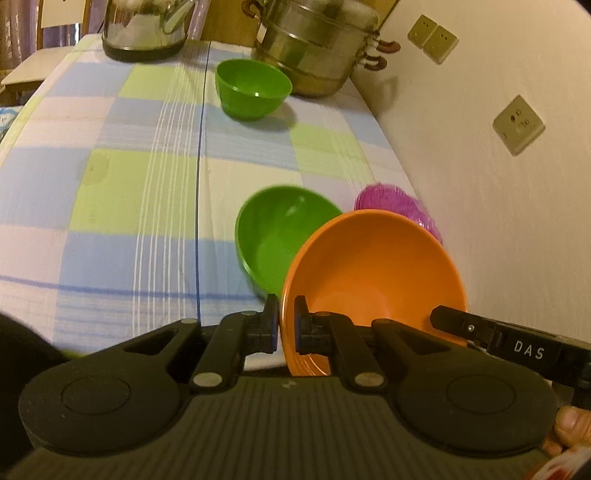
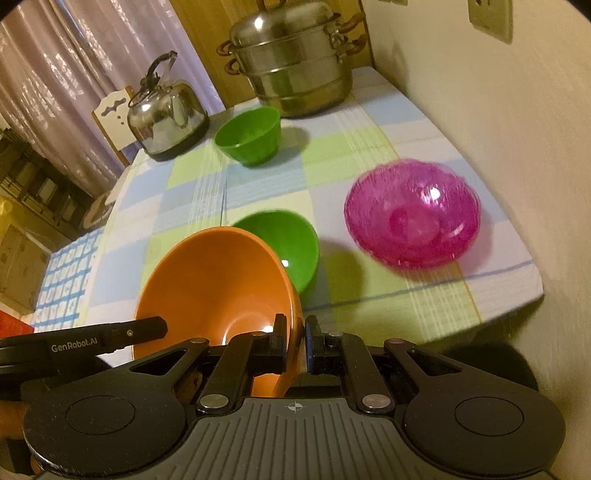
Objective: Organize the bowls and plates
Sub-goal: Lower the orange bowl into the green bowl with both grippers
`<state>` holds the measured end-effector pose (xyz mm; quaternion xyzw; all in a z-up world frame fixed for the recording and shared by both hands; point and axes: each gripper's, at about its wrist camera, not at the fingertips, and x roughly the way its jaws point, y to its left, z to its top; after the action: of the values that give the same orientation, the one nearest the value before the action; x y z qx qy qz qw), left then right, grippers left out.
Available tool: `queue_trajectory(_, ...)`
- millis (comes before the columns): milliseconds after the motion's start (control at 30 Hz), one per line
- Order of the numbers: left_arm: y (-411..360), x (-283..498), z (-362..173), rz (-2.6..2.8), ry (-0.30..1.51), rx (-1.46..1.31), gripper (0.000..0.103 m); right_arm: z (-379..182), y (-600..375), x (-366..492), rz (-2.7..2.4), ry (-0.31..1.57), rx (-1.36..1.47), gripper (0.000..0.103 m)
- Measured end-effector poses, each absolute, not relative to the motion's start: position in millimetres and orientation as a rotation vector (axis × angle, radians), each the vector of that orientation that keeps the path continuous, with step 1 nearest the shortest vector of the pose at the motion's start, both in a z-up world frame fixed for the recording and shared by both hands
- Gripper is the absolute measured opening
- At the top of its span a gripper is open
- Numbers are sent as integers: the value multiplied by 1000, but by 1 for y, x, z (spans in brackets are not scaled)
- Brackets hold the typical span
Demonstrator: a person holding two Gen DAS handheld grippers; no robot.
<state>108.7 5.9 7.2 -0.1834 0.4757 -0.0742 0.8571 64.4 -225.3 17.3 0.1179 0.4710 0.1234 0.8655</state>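
An orange bowl (image 1: pixel 373 273) is held tilted above the table by both grippers. My left gripper (image 1: pixel 286 321) is shut on its left rim. My right gripper (image 2: pixel 295 339) is shut on its right rim; the orange bowl shows in the right wrist view (image 2: pixel 210 284) too. A green bowl (image 1: pixel 280 232) sits on the checked tablecloth just beyond it, also in the right wrist view (image 2: pixel 288 243). A second green bowl (image 1: pixel 253 88) (image 2: pixel 249 134) stands farther back. A pink translucent bowl (image 2: pixel 412 214) sits by the wall, partly hidden behind the orange bowl in the left wrist view (image 1: pixel 391 199).
A steel steamer pot (image 2: pixel 291 62) (image 1: pixel 317 44) stands at the far corner by the wall. A steel kettle (image 2: pixel 166 114) (image 1: pixel 147 29) stands at the far left. The wall (image 1: pixel 498 221) runs along the table's right side. The table's near edge (image 2: pixel 498 310) is close.
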Motion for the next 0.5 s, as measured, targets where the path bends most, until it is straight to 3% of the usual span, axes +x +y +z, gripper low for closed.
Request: queue_trajectory(500, 18, 199, -24, -103, 1035, -392, 6, -9, -215, 163, 265, 1029, 243, 9)
